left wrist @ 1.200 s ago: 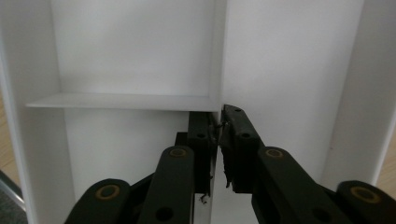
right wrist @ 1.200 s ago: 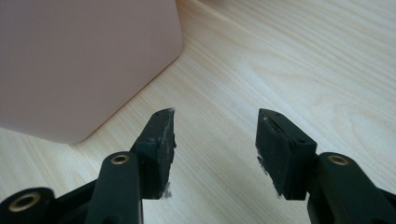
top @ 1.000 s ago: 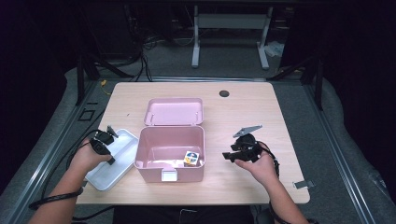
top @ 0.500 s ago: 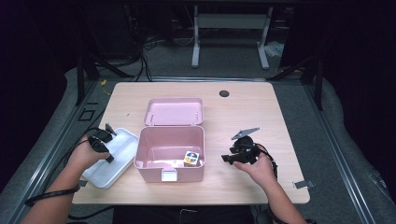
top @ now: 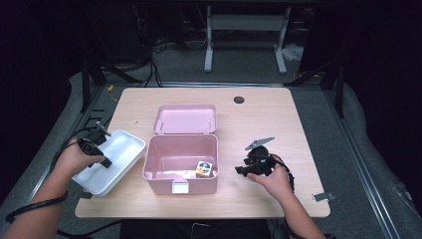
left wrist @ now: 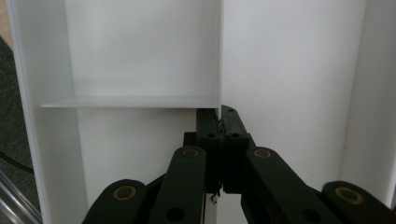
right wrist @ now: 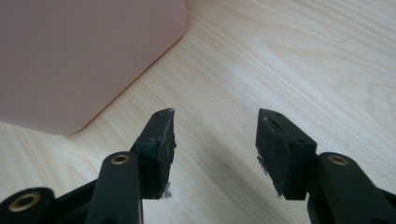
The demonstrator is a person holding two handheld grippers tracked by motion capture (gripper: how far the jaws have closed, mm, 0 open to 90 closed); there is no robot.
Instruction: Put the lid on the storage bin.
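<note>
Left gripper (left wrist: pixel 219 122) fingers pinch the white tray's (top: pixel 130 142) divider wall, tray at nine o'clock of the pink box (top: pixel 180 157); right gripper (right wrist: pixel 215 140) waits spread at three o'clock on the table (top: pixel 259 114).

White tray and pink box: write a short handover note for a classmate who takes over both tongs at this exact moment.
Left tongs: shut on the divider wall inside the white tray, which sits at the table's left edge, beside the pink box.
Right tongs: open, holding nothing, low over the bare table to the right of the box.
Box: lid open and folded back; a small colourful cube and a white item lie inside.
Done: tray gripped.
Left, probably: set the tray into the box, then close the lid.
</note>
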